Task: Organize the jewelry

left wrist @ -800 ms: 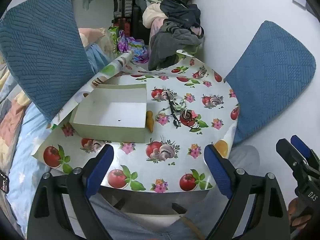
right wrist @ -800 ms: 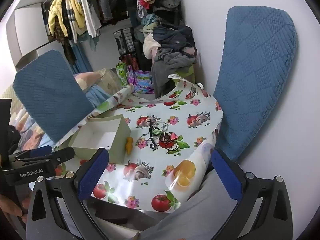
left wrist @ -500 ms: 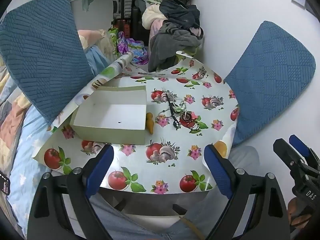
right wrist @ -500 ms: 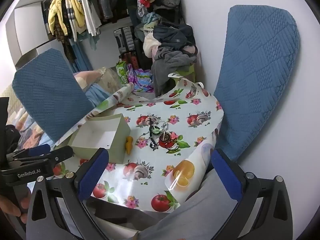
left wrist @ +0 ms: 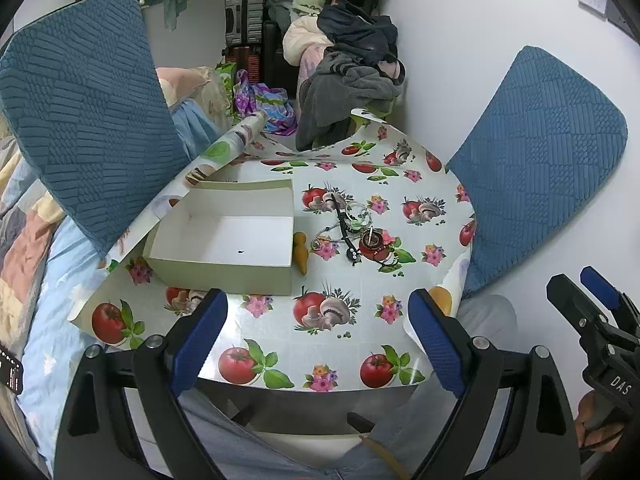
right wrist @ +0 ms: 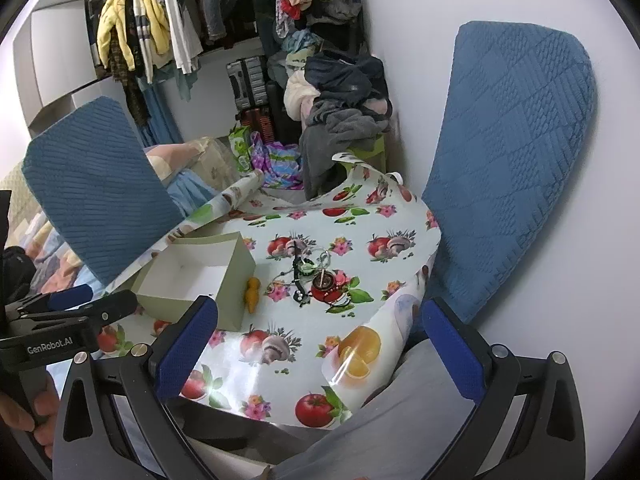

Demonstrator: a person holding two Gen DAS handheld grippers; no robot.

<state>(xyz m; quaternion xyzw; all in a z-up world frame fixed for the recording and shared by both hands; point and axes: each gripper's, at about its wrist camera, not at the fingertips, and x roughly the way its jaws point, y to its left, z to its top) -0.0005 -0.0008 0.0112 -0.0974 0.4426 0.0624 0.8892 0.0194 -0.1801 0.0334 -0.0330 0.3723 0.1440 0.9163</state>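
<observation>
The jewelry (left wrist: 352, 232) lies in a small tangled heap on the desk (left wrist: 320, 352), right of the open box (left wrist: 224, 236), with an orange figurine (left wrist: 301, 254) between the two. We judge the tangle the main risk: a dark strap, thin chains and a round dark piece overlap, so pinching one strand could drag the rest along or sweep it off the glossy cloth. The fine chains look slack and slippery, and easily missed. The box is empty but for a dark speck. We hold the left gripper (left wrist: 318, 338) and right gripper (right wrist: 316, 344) above the desk's near edge, well short of the heap, jaws spread wide on both with nothing between them. Blue chairs (left wrist: 536, 160) flank the desk.
</observation>
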